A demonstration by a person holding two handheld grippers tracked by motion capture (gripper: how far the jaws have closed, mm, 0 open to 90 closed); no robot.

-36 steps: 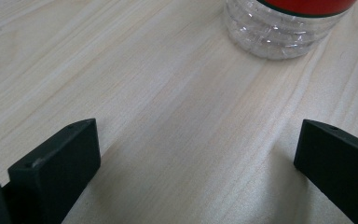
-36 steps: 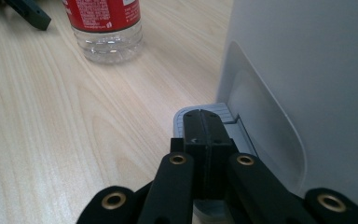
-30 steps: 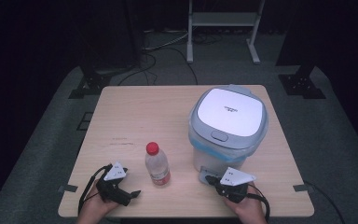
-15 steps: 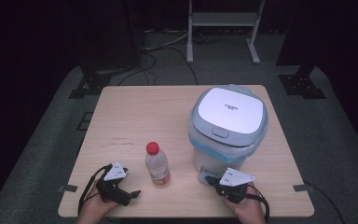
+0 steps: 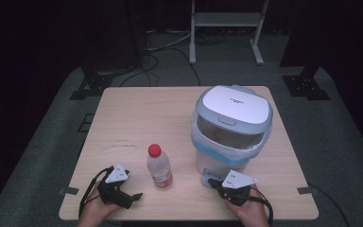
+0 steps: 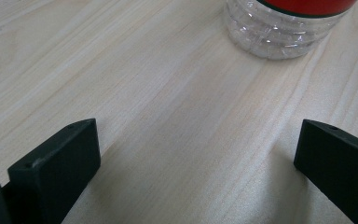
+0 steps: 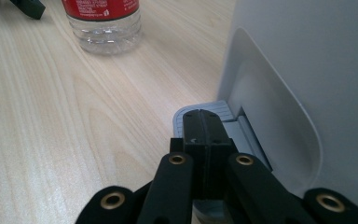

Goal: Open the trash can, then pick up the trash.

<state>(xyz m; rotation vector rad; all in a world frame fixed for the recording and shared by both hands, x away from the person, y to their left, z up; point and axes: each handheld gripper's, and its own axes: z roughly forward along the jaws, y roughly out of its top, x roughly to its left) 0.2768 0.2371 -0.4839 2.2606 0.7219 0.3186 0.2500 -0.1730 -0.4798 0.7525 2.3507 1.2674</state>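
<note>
A white and grey pedal bin [image 5: 227, 156] with a blue liner stands at the right of the wooden table [image 5: 142, 118]. Its lid [image 5: 234, 104] is tipped up at the front and shows a dark gap. My right gripper [image 5: 212, 182] [image 7: 204, 126] is shut, with its tip resting on the grey pedal [image 7: 244, 130] at the bin's [image 7: 307, 70] base. A clear bottle [image 5: 159, 168] [image 6: 279, 32] [image 7: 105, 23] with a red cap and red label stands upright between the grippers. Left of the bottle, my left gripper [image 5: 131, 191] [image 6: 196, 154] lies low on the table, open and empty.
A metal stand [image 5: 227, 28] and cables lie on the dark floor beyond the table's far edge. Bare wood stretches across the left and far parts of the table. A tip of the left gripper's jaw shows at the top left of the right gripper view.
The bin's lid has lifted at the front and a dark gap now shows under it. The right gripper sits slightly closer to the bin's base. The left gripper and bottle have not moved.
</note>
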